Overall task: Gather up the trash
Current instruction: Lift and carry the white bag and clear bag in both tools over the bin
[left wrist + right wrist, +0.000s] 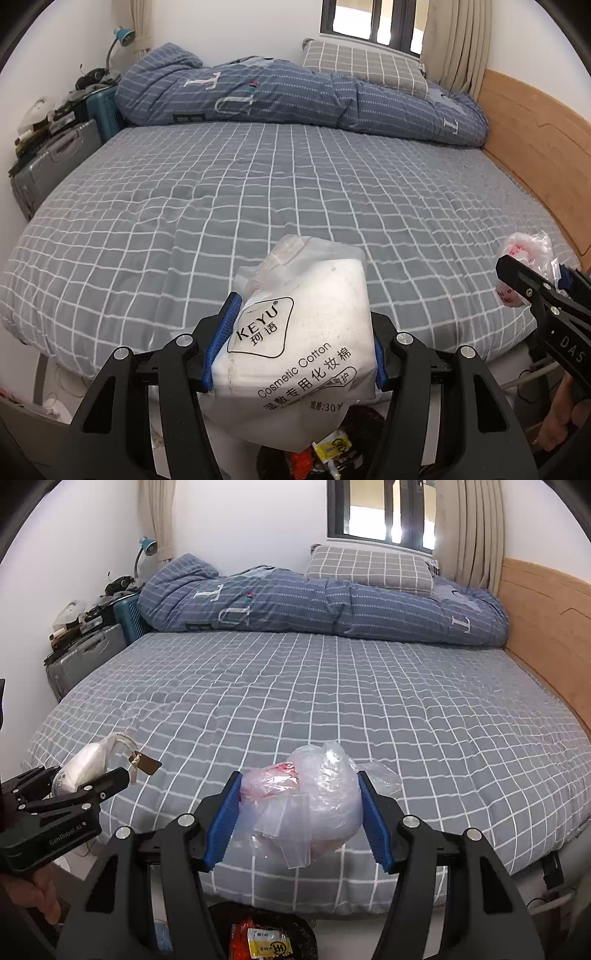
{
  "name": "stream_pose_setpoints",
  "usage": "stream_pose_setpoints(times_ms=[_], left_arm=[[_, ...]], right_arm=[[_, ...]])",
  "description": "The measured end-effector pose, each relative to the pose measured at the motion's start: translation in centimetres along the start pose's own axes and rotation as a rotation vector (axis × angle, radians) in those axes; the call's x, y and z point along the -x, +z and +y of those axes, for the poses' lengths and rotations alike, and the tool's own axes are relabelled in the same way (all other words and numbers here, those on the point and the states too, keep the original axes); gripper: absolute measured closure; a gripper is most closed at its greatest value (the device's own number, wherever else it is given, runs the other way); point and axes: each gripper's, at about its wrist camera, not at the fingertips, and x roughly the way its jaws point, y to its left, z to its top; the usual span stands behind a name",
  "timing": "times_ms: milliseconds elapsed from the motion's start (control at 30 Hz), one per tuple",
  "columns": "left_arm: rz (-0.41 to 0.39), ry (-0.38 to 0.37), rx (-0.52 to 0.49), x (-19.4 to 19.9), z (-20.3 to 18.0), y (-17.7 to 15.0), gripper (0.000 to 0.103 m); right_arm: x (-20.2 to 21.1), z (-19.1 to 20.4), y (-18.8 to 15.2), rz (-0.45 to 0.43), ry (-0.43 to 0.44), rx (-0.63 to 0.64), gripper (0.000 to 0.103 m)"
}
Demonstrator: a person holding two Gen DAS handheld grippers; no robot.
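The blue-padded fingers (225, 332) of the left gripper (295, 343) are standing about half spread and pinching a white cosmetic cotton pouch (295, 325) on both sides, its drawstring tag (146, 762) dangling in the right wrist view. The right gripper (297, 818) is likewise pinching a crumpled clear plastic bag (314, 797) with pink print between its pads, one loose flap sticking out past the right finger. Both bundles are hanging over the near edge of the bed (258, 192), whose grey checked sheet is lying bare and wide all the way back to the rolled blue duvet (295, 99) and the checked pillow (362, 66) under the window (373, 18). A wooden headboard (535, 147) is closing off the right side; suitcases (55, 162) and clutter are crowding the left wall. Below the grippers, a dark bin (266, 934) holding red and yellow wrappers is showing only partly, cut by the lower frame edge and by the gripper arms. Part of a hand (37, 890) is gripping the left tool's handle.
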Motion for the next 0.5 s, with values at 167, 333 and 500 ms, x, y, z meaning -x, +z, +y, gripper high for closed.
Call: stream_pose_setpoints(times_ms=[167,333,500], left_arm=[[0.024,-0.003,0.010,0.7,0.2,-2.0,0.045],[0.062,-0.014,0.025,1.3,0.4,-4.5,0.045],[0.070,-0.022,0.037,2.6,0.2,-5.6,0.045]], right_arm=[[0.3,0.7,-1.6,0.028,0.011,-0.001,0.045],[1.0,1.3,-3.0,0.047,0.022,-0.002,0.045],[1.9,1.7,-4.2,0.066,0.022,-0.010,0.045]])
